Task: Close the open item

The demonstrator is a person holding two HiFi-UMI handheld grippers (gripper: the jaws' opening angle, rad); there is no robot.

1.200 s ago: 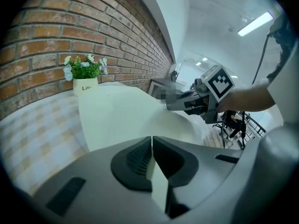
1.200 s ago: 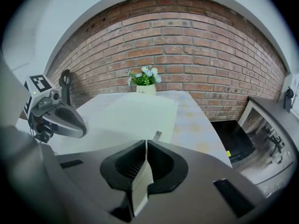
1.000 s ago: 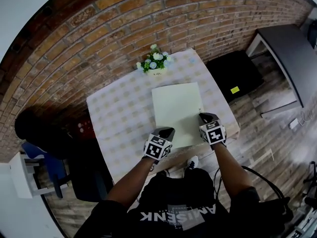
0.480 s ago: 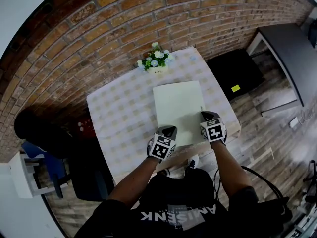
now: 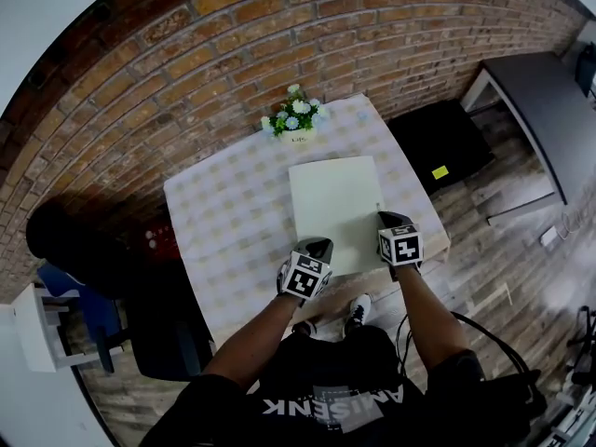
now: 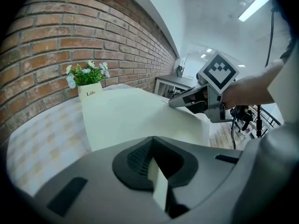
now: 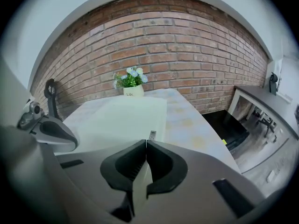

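Note:
A large pale flat item (image 5: 335,203), like a folder or shallow box, lies on the checked tablecloth (image 5: 223,212) with its cover lying flat. My left gripper (image 5: 315,248) is at the item's near left corner, and my right gripper (image 5: 386,220) is at its near right corner. In the left gripper view the jaws (image 6: 153,153) are shut on a thin pale edge of the cover (image 6: 131,120), and the right gripper (image 6: 175,102) shows across the sheet. In the right gripper view the jaws (image 7: 145,146) pinch the same pale edge (image 7: 126,118).
A small pot of white flowers (image 5: 296,124) stands at the table's far edge, just behind the item. A brick wall runs behind the table. A black case (image 5: 438,138) and a grey table (image 5: 540,110) are to the right, with a dark chair (image 5: 84,277) to the left.
Very little differs. Both grippers stay at the cover's near edge, and the left one has shifted slightly right. The cover lies as flat as before.

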